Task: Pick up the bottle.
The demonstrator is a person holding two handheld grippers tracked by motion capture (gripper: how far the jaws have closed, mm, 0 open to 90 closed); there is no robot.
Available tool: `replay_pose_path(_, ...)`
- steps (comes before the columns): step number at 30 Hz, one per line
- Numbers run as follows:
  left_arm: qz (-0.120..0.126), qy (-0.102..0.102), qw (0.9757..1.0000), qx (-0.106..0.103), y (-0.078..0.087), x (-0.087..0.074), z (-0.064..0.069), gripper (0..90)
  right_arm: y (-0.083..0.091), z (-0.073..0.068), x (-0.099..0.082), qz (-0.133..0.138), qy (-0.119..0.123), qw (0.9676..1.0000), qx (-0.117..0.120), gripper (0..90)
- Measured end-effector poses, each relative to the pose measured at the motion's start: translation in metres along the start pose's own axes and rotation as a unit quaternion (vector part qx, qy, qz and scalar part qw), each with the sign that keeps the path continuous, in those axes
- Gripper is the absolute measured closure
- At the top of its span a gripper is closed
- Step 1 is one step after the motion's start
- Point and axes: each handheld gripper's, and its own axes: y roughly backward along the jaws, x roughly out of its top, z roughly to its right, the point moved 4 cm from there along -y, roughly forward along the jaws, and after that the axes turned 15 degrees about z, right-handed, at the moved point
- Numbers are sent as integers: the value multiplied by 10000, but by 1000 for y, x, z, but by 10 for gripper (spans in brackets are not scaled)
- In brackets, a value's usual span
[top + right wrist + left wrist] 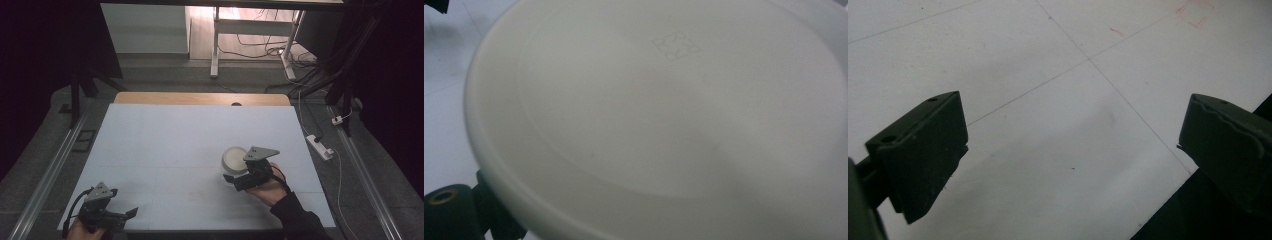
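Note:
A round container with a white lid (235, 159) stands on the white table (175, 140), right of centre. My right gripper (233, 180) reaches it from the near side, held by a hand in a dark sleeve. In the right gripper view the lid (664, 110) is very close, and one black finger (446, 205) shows beside and under its rim at the lower left. The other finger is hidden by the lid. My left gripper (131, 213) rests at the table's near left corner, open, with bare table between its fingers (923, 150).
The table's near edge (1168, 200) runs just under the left gripper's right finger. A wooden strip (200, 98) borders the far edge. Beyond it stand desk legs (215, 45) and floor cables; a power strip (320, 146) lies on the floor to the right.

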Motion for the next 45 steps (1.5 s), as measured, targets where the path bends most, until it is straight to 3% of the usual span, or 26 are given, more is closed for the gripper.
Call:
replay_pose_path(26, 2, 18, 10000, -23, 0, 0, -1, 4, -45, -24, 16, -121, 162, 9991, 376, 66)
replay_pose_path(45, -17, -2, 10000, -18, 0, 0, 0, 5, -63, -40, 19, -215, 319, 9976, 572, 66)
